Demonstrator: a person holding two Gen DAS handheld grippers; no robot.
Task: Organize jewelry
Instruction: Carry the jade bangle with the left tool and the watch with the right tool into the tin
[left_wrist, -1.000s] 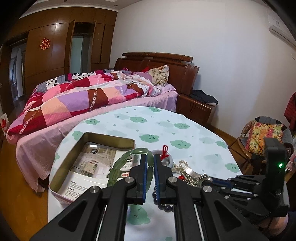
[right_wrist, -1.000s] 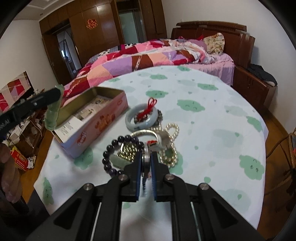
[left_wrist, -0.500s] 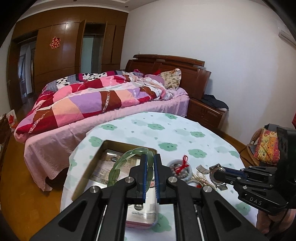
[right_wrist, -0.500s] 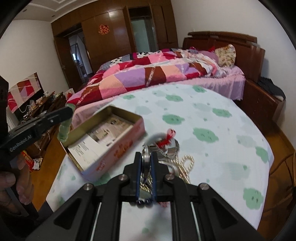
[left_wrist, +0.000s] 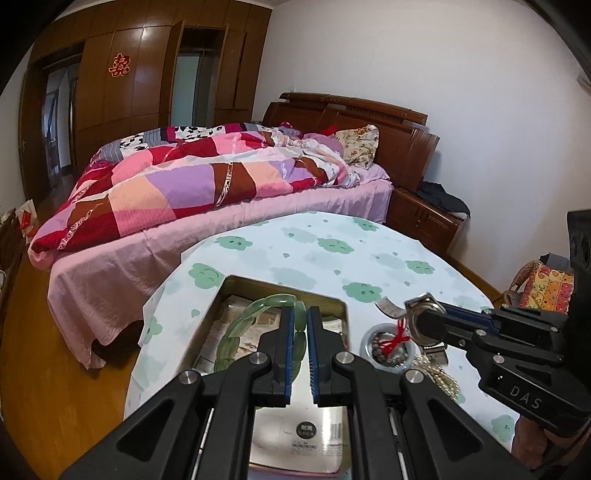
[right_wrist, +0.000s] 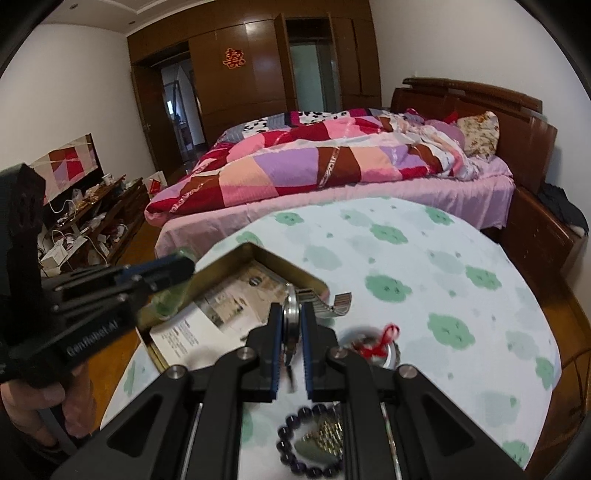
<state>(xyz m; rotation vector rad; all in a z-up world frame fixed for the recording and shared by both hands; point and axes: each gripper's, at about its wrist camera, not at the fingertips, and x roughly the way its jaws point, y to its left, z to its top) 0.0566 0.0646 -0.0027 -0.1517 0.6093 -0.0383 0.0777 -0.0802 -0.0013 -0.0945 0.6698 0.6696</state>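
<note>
Our left gripper (left_wrist: 299, 332) has its fingers pinched on the green bangle (left_wrist: 258, 325), whose loop hangs out to the left of the blue pads. A second ago that bangle hung over the near edge of the open tin (left_wrist: 332, 306), with the pile of jewelry just ahead of our fingers; now the tin's paper-lined floor lies directly under and ahead of them. We judge the carry is nearly done and only the lowering and release remain.

To the right, our right gripper (right_wrist: 291, 328) is clamped on the silver watch (right_wrist: 291, 314), its metal strap (right_wrist: 328, 302) sticking out past the fingertips to the right. A second ago those fingers were down in the pile on the table (right_wrist: 461, 258); now the watch is lifted clear, just beside the tin's right wall. Below and right of these fingers, the pale bangle with the red knot (right_wrist: 384, 343) and the dark bead bracelet (right_wrist: 314, 443) lie on the cloth, not yet sorted.
</note>
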